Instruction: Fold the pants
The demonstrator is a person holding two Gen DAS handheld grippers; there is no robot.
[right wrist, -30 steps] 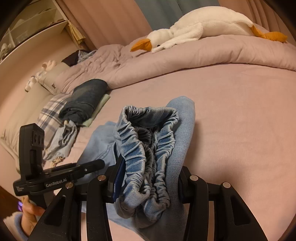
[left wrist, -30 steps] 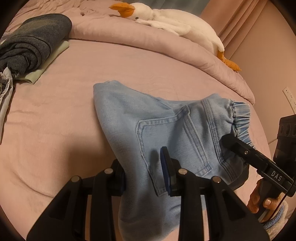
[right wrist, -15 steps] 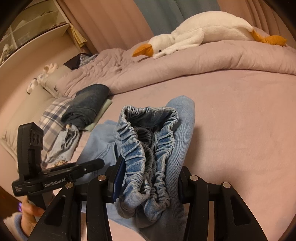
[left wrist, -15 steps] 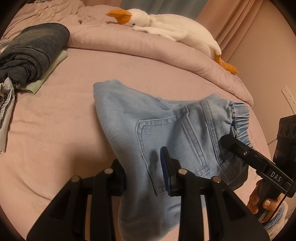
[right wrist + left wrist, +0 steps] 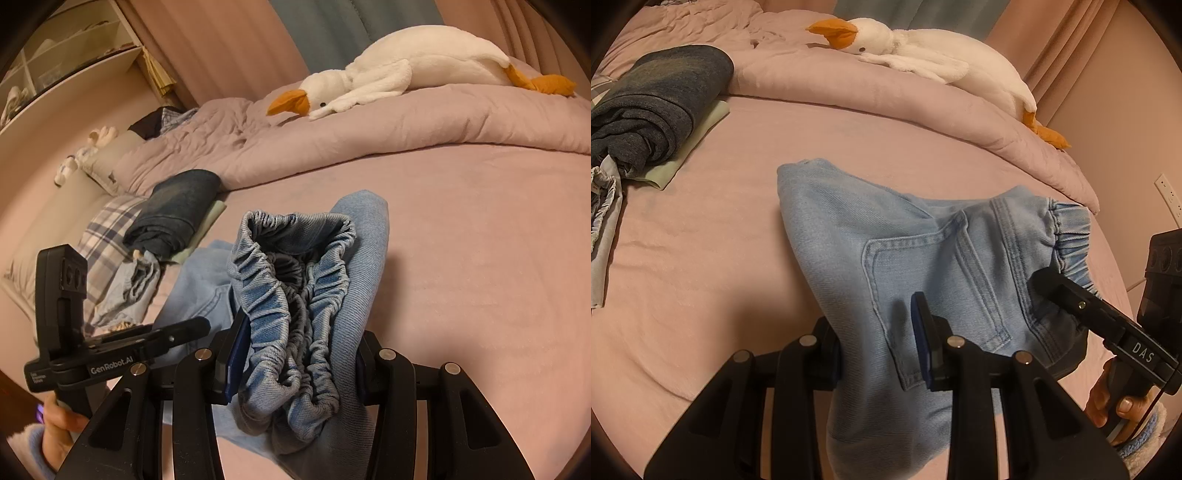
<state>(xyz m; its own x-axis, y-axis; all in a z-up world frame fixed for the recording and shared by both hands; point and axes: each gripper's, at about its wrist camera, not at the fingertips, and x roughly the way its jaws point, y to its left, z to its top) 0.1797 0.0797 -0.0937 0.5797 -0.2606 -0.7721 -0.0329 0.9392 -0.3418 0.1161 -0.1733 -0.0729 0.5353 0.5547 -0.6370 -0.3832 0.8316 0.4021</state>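
Light blue denim pants (image 5: 923,251) with an elastic waistband lie folded on the pink bed, back pocket up. My left gripper (image 5: 879,347) is shut on the pants at their near edge, cloth bunched between its fingers. My right gripper (image 5: 295,354) is shut on the gathered elastic waistband (image 5: 291,280), which fills the gap between its fingers. The right gripper also shows at the right of the left wrist view (image 5: 1052,288), clamped on the waistband. The left gripper shows at the lower left of the right wrist view (image 5: 192,328).
A folded pile of dark jeans (image 5: 653,107) on a pale green cloth lies at the left of the bed. A white plush goose (image 5: 923,55) rests on the rolled pink duvet (image 5: 886,99) at the back. Plaid and pale clothes (image 5: 107,243) lie beside the pile.
Both grippers keep their hold on the pants. The view has shifted slightly forward over the bed; the pants sit much as before.
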